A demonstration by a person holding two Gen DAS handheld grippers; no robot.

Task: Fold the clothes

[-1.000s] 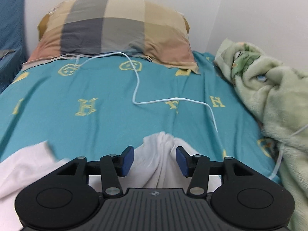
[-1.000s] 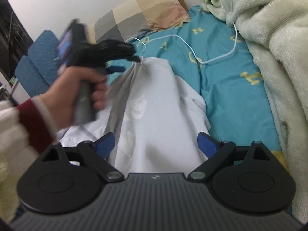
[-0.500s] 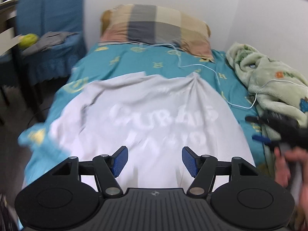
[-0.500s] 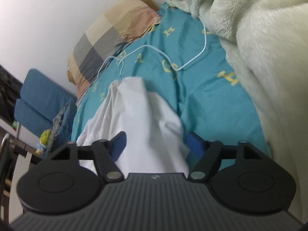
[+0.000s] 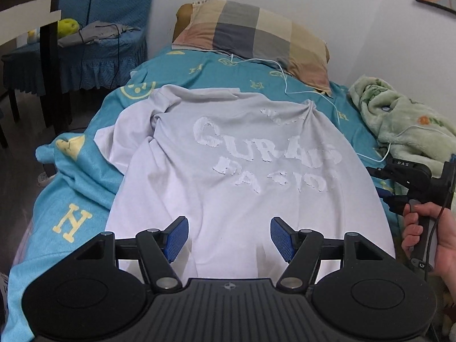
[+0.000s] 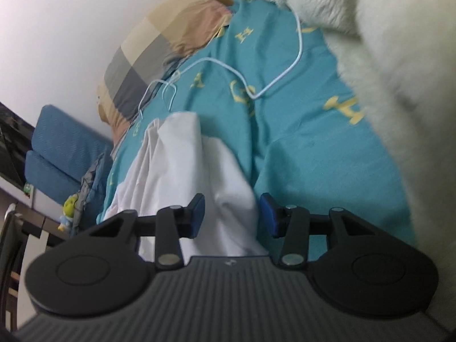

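White T-shirt point(image 5: 228, 176) spread on the bed point(image 5: 71, 176), both grippers open.

The left gripper point(image 5: 228, 238) hangs above the shirt's near hem, its jaws wide apart and empty. The right gripper point(image 6: 232, 215) (seen at the shirt's right edge, held by a hand point(image 5: 427, 236)) has a fold of the shirt between its parted blue pads point(image 6: 198, 213), not pinched. Ahead lie a white cable point(image 6: 285, 71) and a checked pillow point(image 5: 253, 37).

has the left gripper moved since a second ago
Yes. The left gripper has pulled back from the pillow, which now looks farther off, with the whole shirt showing.
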